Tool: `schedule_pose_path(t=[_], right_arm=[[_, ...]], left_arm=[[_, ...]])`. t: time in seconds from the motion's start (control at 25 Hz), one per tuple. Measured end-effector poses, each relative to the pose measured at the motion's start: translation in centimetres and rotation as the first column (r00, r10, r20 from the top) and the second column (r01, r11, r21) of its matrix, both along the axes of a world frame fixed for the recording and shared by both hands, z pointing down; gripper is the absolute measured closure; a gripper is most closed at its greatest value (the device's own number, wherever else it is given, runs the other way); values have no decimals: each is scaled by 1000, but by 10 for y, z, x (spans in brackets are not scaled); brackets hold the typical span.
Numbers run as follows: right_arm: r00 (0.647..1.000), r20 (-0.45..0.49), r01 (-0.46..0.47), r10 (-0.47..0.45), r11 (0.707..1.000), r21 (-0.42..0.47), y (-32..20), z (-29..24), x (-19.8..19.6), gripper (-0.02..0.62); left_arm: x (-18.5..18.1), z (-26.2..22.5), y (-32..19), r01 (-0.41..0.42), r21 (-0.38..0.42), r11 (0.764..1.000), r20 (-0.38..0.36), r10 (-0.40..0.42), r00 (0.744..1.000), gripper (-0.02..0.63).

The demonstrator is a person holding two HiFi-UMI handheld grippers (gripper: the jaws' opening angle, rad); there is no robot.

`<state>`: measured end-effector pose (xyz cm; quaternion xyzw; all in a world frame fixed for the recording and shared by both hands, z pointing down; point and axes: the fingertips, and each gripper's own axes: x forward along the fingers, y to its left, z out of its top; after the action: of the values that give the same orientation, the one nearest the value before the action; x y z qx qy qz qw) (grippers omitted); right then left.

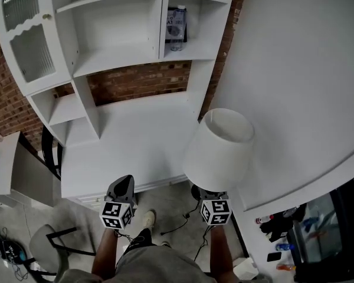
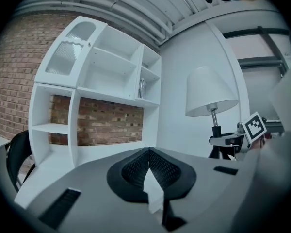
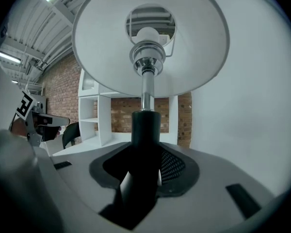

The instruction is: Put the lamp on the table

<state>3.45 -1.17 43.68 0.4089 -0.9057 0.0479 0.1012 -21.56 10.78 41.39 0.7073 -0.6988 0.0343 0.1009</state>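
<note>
lamp (image 1: 218,149) held just off the counter's (image 1: 135,149) right front corner, right gripper's (image 3: 143,152) jaws clamped on its dark stem (image 3: 145,123). probably light but top-heavy, shade fragile. left gripper's (image 2: 148,166) jaws closed, empty.

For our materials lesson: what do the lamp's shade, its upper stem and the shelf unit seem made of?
Shade: matte white, likely fabric or paper; soft, even surface, no glare.
Upper stem: polished metal, chrome-like; mirror reflections.
Shelf unit: probably painted wood or board; smooth flat white panels.
</note>
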Motion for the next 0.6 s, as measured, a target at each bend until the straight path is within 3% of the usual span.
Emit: schedule_pose_path(t=[0.6], right_arm=[[989,27,-147,147,989,-7,-94,-2,-45,431]], left_arm=[[-58,10,-138,-138,-33,990,-16,137,990,601]])
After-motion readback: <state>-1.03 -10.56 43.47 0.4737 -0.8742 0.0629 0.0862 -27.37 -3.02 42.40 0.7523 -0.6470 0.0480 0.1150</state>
